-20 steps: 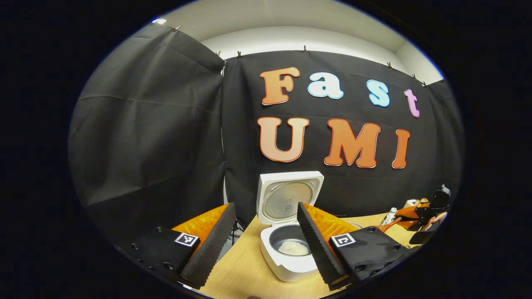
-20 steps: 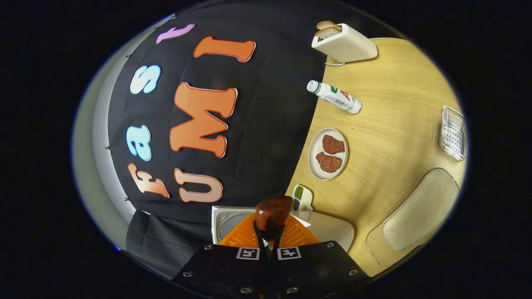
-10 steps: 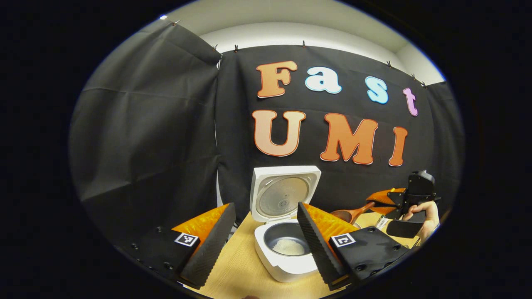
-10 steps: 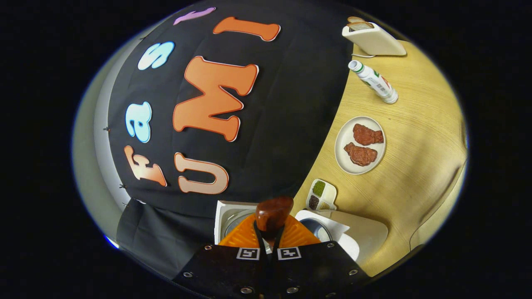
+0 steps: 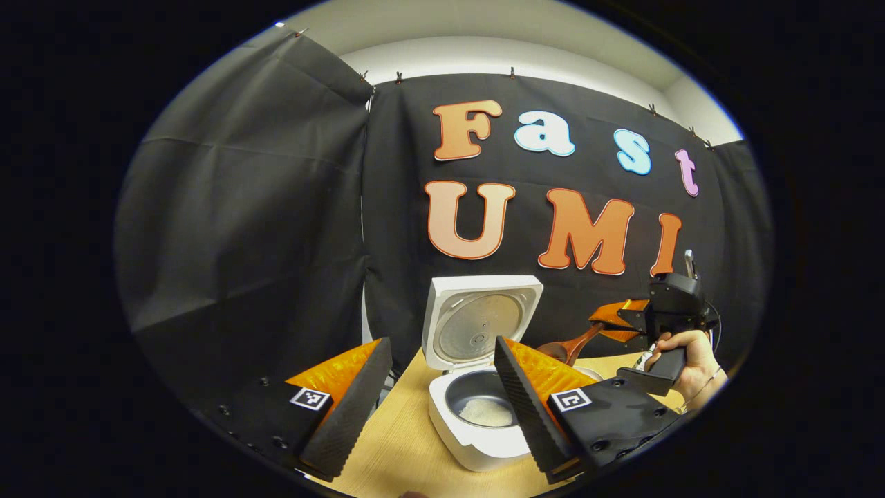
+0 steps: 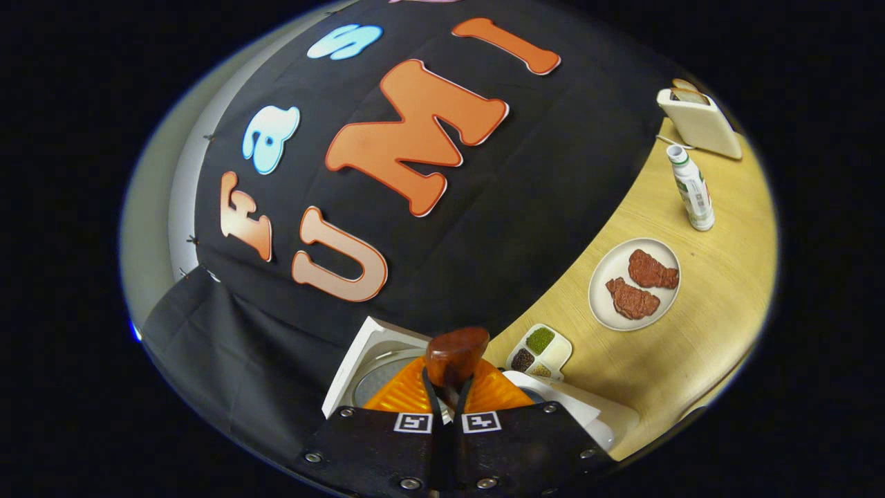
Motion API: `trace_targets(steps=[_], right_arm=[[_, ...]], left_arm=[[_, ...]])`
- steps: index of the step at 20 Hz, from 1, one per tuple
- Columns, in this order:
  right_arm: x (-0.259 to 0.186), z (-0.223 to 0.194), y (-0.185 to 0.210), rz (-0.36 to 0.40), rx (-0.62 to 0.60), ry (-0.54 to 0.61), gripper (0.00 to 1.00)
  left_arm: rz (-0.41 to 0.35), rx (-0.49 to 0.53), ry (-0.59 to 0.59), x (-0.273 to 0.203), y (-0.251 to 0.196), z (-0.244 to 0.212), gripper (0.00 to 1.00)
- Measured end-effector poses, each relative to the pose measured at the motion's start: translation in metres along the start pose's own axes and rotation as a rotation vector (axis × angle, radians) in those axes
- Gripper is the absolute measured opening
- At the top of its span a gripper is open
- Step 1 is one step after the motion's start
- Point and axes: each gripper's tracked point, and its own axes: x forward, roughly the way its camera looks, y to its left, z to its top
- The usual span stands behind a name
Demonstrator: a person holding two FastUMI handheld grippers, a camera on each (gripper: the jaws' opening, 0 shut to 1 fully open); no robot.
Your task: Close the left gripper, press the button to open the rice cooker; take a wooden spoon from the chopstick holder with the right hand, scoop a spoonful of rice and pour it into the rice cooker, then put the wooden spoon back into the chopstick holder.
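While right tool (image 6: 446,387) clamps wooden spoon (image 6: 455,355), rolled sideways above open rice cooker (image 5: 477,360), left tool (image 5: 439,398) hangs spread, empty. Left gripper view: hand (image 5: 691,363), rice (image 5: 486,412) in pot. Right gripper view: plate (image 6: 635,284), bottle (image 6: 692,187) on tabletop (image 6: 719,304).

The cooker (image 5: 477,443) is white with a grey pot and white rice (image 5: 486,412) inside. The spoon (image 6: 455,354) is glossy reddish-brown. The worktop (image 6: 691,346) is pale wood grain. A cream plate (image 6: 601,308) carries two dark red pieces. The bottle (image 6: 692,188) is white with green.
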Motion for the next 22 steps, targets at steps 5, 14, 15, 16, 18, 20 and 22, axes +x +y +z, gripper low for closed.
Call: trace_targets(steps=[5,14,15,16,18,20,22], right_arm=[[0.001,0.003,0.016,0.014,-0.175,-0.043,0.01],[-0.003,0.0,0.026,0.042,-0.286,-0.061,0.01],[-0.004,0.001,0.026,0.044,-0.294,-0.064,0.01],[-0.004,0.0,0.028,0.045,-0.3,-0.066,0.01],[-0.006,0.0,0.032,0.054,-0.322,-0.075,0.01],[-0.007,0.0,0.035,0.06,-0.363,-0.083,0.01],[-0.01,0.0,0.04,0.071,-0.396,-0.091,0.01]], left_arm=[[-0.014,0.001,-0.007,0.0,-0.002,0.001,1.0],[-0.086,0.029,-0.04,-0.006,-0.022,0.008,1.0],[-0.089,0.026,-0.04,-0.006,-0.024,0.007,1.0],[-0.096,0.022,-0.04,-0.007,-0.026,0.007,1.0],[-0.1,0.021,-0.036,-0.006,-0.029,0.006,1.0],[-0.096,0.032,-0.034,-0.008,-0.029,0.006,1.0],[-0.093,0.045,-0.034,-0.009,-0.03,0.005,1.0]])
